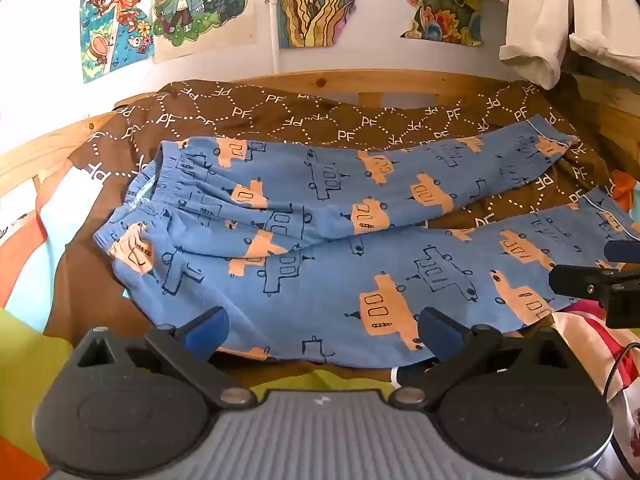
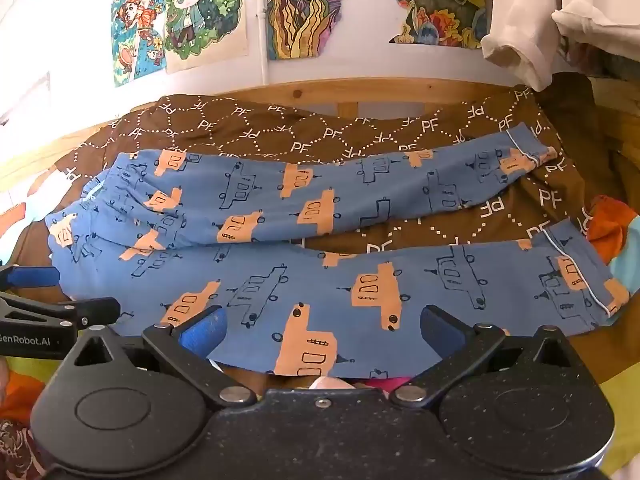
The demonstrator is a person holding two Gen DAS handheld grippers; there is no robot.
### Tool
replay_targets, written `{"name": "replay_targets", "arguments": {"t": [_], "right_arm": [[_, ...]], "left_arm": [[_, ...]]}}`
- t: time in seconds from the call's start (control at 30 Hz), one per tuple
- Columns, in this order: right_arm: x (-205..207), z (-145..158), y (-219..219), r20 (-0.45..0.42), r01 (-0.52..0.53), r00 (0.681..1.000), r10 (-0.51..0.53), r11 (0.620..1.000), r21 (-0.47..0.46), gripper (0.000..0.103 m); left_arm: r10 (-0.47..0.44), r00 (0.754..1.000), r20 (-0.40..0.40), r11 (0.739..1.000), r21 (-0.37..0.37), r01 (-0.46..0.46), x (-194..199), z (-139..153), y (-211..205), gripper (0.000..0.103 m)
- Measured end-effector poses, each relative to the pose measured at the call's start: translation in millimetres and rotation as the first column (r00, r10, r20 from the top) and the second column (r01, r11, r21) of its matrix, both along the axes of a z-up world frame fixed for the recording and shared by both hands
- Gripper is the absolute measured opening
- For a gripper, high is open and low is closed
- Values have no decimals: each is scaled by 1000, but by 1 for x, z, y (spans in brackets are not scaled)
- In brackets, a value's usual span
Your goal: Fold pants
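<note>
A brown bedspread [image 1: 280,116] printed with white letters was seen spread beyond the fingers of both grippers, apparently serving as the folding surface. On it the blue pants [image 1: 320,248] were laid out flat, just ahead of the fingertips, with the waistband [image 1: 160,184] off to the left of the fingers and the two legs run out to the right, slightly parted; that spread was judged to suit a first fold of one leg over the other. The near leg [image 2: 360,292] was found directly in front of the right gripper [image 2: 322,330], its hem lying between and just under the fingers. The left gripper [image 1: 322,330] was held over the same near edge, closer to the waistband. Both pairs of fingers were spread wide with nothing clamped, presumably readied for a pinch on the near hem.
</note>
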State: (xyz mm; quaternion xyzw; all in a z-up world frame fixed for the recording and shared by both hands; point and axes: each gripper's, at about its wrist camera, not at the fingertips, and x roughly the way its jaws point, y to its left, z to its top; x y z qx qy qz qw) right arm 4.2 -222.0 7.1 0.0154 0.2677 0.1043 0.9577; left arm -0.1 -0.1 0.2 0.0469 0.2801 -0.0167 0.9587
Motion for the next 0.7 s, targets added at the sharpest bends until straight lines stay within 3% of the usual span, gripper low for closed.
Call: {"name": "replay_targets", "arguments": {"t": [0.7], "right_arm": [[0,-1,1,-6,-4,1000,4,1000,-12,102]], "left_arm": [[9,1000,-15,1000,17,-8,2,-7,-2,103]]}}
